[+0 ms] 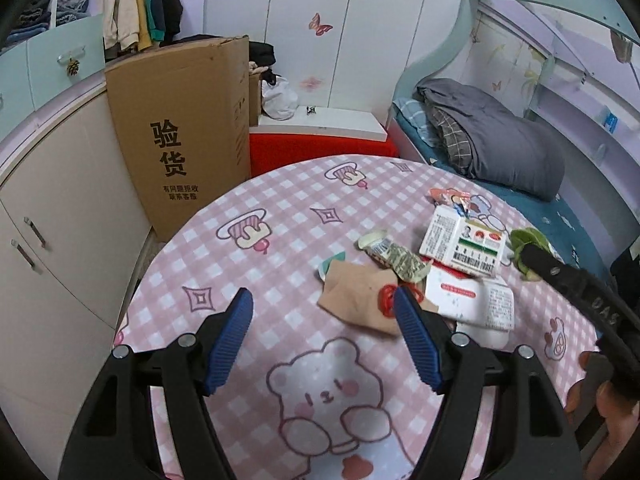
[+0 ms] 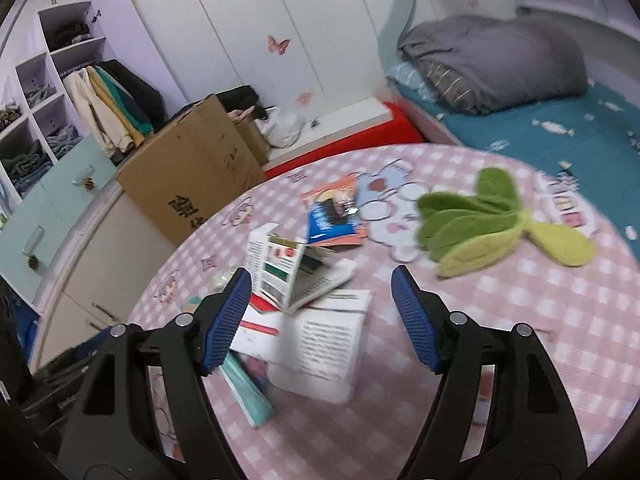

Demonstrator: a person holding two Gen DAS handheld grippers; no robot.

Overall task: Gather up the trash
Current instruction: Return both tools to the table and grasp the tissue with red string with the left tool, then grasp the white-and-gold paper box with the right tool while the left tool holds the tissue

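We carry two matching tools. The left tool (image 1: 323, 310) has black plastic arms with slotted cutouts, silver round screws at the pivots, and blue ribbed pads (image 1: 416, 344) on the fingers. The right tool (image 2: 321, 290) is built the same: black frame, silver screws, blue ribbed pads (image 2: 226, 320). In the left view the right tool's black finger shows pale embossed lettering, unreadable.

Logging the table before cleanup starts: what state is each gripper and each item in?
left gripper: open, holding nothing
right gripper: open, holding nothing
white medicine box: end flap open, lying on papers
printed leaflet: unfolded, flat
green plush: lying on tablecloth
brown paper: flat, creased
cardboard box: upright, top flaps open
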